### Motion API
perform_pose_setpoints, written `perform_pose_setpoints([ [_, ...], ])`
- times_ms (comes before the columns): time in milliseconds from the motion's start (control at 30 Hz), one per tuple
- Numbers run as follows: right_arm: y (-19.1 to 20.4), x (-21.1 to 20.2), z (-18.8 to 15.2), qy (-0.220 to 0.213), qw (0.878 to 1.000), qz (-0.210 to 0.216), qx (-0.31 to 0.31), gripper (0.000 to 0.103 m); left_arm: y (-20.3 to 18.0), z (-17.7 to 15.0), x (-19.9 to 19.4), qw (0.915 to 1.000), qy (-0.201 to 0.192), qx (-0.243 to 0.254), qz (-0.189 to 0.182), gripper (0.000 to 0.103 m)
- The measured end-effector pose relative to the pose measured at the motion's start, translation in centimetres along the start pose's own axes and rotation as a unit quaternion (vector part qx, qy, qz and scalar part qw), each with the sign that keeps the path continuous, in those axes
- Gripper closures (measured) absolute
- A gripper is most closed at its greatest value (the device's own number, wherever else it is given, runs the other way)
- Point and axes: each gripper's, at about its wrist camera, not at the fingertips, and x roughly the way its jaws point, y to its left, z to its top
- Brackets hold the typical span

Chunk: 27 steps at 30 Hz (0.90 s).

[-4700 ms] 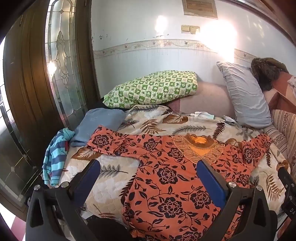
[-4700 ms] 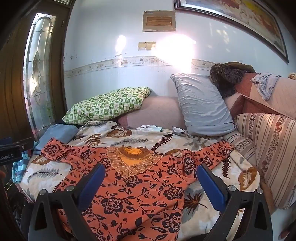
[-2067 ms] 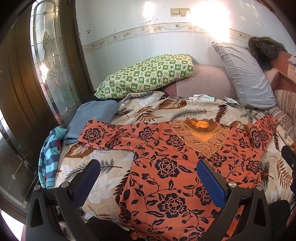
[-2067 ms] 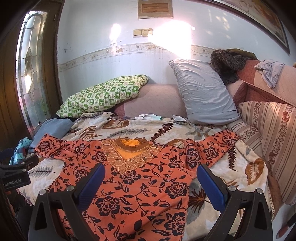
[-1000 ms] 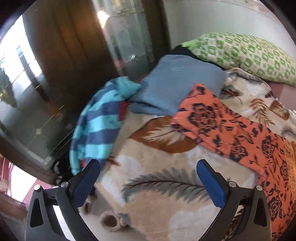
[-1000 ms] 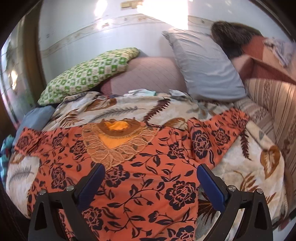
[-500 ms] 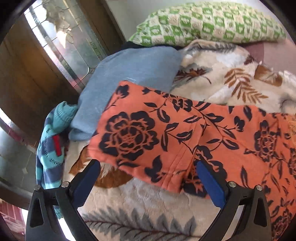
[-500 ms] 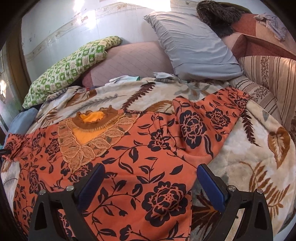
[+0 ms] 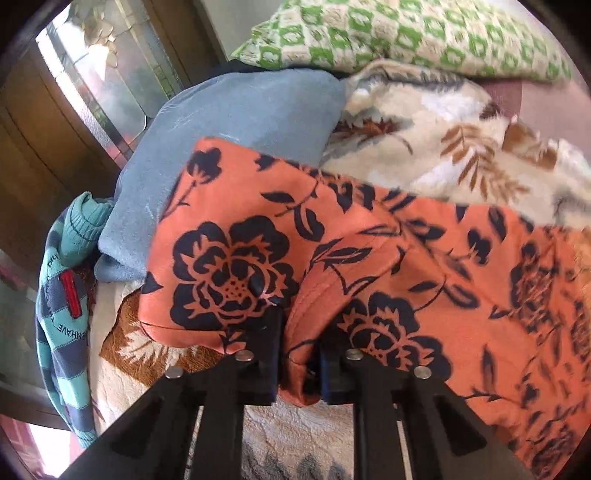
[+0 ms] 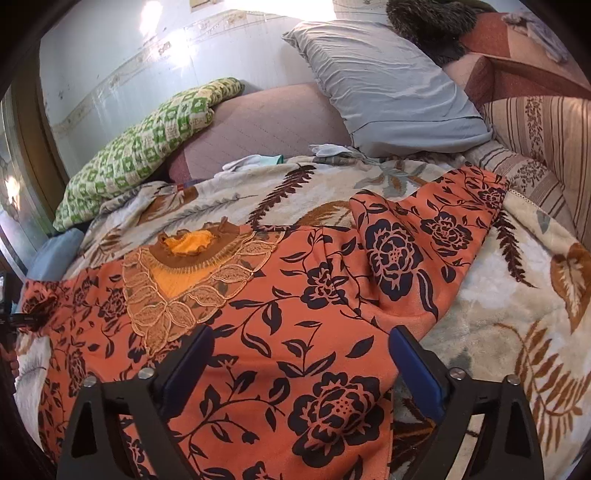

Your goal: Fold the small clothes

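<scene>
L gripper is pinched tight on the cuff edge of the top's L sleeve, w/ a fold of orange cloth bunched between the 2 dark pads. The sleeve end is lifted a bit and overlaps a blue cloth behind it. A striped teal sweater hangs off the bed edge just beside that, by a wood door w/ glass.

R gripper is spread wide, jaws well apart, blue pads showing, nothing between them. It hovers low over the lower R part of the top; can't tell if the fingers touch the cloth.

The top, orange w/ black flowers, lies front-up and mostly flat on a leaf-print blanket on the bed. Neck w/ lace yoke points toward the wall. R sleeve stretches out toward a striped cushion, creased where it meets the body. In the R view the far L sleeve end is bunched at the frame's L edge, w/ a bit of dark gripper hardware there.

Behind the top: green check pillow at L, grey pillow at R, both leaning on the pink headrest. Some small white cloths lie near the blanket's far edge. A dark furry thing sits above the grey pillow.
</scene>
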Motion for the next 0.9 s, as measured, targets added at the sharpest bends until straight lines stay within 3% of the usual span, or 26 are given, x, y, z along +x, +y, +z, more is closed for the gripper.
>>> perform_pose_setpoints([
  [200, -0.7, -0.2, 0.2, -0.006, 1.000, 0.005, 0.016, 0.013, 0.1, 0.6, -5.1, 0.9981, -0.041, 0.007, -0.046, 0.090],
  [333, -1.7, -0.8, 0.5, -0.024, 0.999, -0.001, 0.032, 0.013, -3.6, 1.5, -10.8, 0.9920, -0.058, 0.033, -0.108, 0.090],
  [533, -5.5, -1.3, 1.1, -0.024, 0.995, -0.017, 0.091, 0.013, -15.5, 2.5, -18.8, 0.9718, -0.065, 0.109, -0.199, 0.090],
  [667, -8.7, -1.9, 1.2, -0.027, 0.989, -0.029, 0.144, 0.013, -24.4, 2.9, -21.8, 0.9541, -0.044, 0.142, -0.260, 0.090],
  [800, -12.1, -2.0, 1.2, -0.019, 0.979, -0.029, 0.201, 0.013, -33.5, 1.5, -22.3, 0.9390, -0.021, 0.185, -0.289, 0.090],
  [900, -13.8, -2.2, 1.1, -0.017, 0.973, -0.027, 0.230, 0.013, -38.7, -0.5, -20.2, 0.9334, 0.019, 0.193, -0.302, 0.090],
])
